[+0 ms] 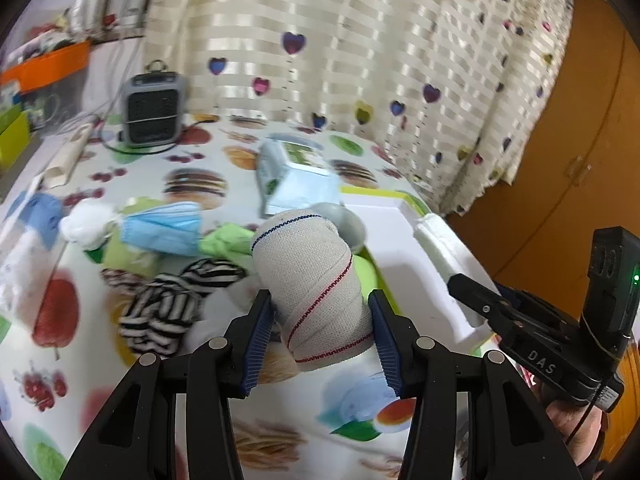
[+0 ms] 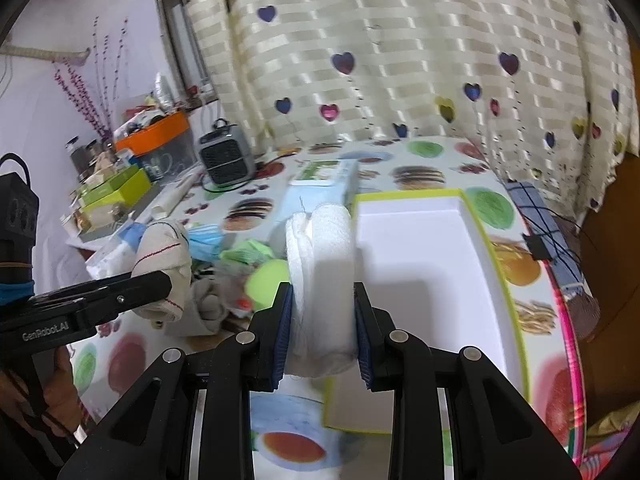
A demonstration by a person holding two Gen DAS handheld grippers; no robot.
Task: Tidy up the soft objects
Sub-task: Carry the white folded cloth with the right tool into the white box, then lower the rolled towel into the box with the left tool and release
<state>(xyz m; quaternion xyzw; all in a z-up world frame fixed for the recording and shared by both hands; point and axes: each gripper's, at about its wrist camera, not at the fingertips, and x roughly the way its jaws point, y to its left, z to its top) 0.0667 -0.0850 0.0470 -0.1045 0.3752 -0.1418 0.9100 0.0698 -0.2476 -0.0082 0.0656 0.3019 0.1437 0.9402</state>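
We find the left gripper (image 1: 322, 320) clamped on a bandage roll (image 1: 316, 280), the right gripper (image 2: 322, 328) clamped on a white towel (image 2: 320, 280); the white tray (image 2: 420, 264) lies right, bare.

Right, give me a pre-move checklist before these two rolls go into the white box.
1. Left gripper clamped on the bandage roll: ok.
2. Right gripper clamped on the white towel roll: ok.
3. White box has bare floor: ok.
4. Grippers clear of each other: ok, apart.
5. Striped cloth and blue mask out of the path: ok, on the far side from the box.
6. Grip firmness: cannot tell.
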